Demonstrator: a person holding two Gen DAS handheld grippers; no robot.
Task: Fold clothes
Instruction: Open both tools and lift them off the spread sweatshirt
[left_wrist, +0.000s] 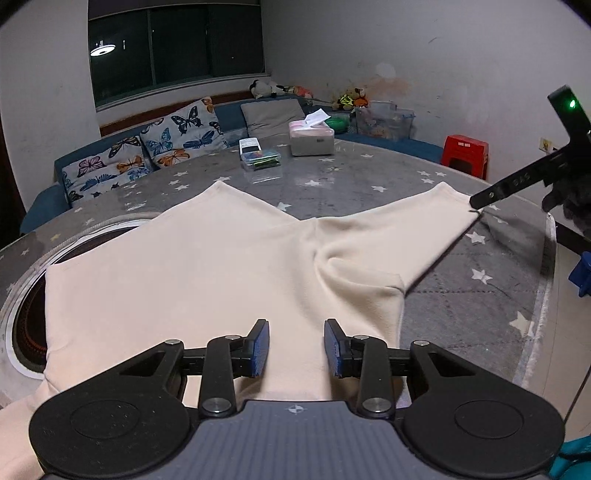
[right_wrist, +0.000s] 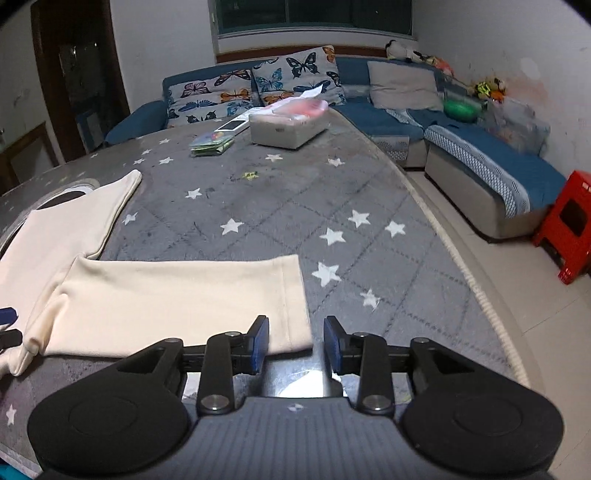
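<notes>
A cream garment (left_wrist: 207, 266) lies spread flat on the grey star-printed table cover (right_wrist: 295, 206), its two legs or sleeves fanning away from the left tongs (left_wrist: 296, 347); those tongs hang just above the near edge of the cloth, their blue-padded fingers (left_wrist: 260, 349) spread apart with bare cream fabric showing in the gap, pinching nothing.

The right tongs (right_wrist: 296, 345) sit at the end of the cloth limb that points toward them; the hem of that limb reaches between the spread fingers, its corner lying just inside the left pad (right_wrist: 260, 343), while the right-hand pad stands over the bare glossy table edge; whether either pad touches the cloth I cannot tell. From the left tongs' view the right tool shows as a black bar with a green light, its tip at the far right corner of the garment.

Beyond both tongs, well apart from the garment, stand a tissue box (right_wrist: 288, 127), a small clear case of coloured things (left_wrist: 260, 160) and a white remote (right_wrist: 234, 124); farther still runs a blue sofa (right_wrist: 480, 158) with butterfly cushions (right_wrist: 258, 86); off to the right of the right tongs, on the floor, is a red stool (right_wrist: 569, 236); left of the left tongs a round black-and-white inset (left_wrist: 29, 314) in the table shows partly under the cloth.
</notes>
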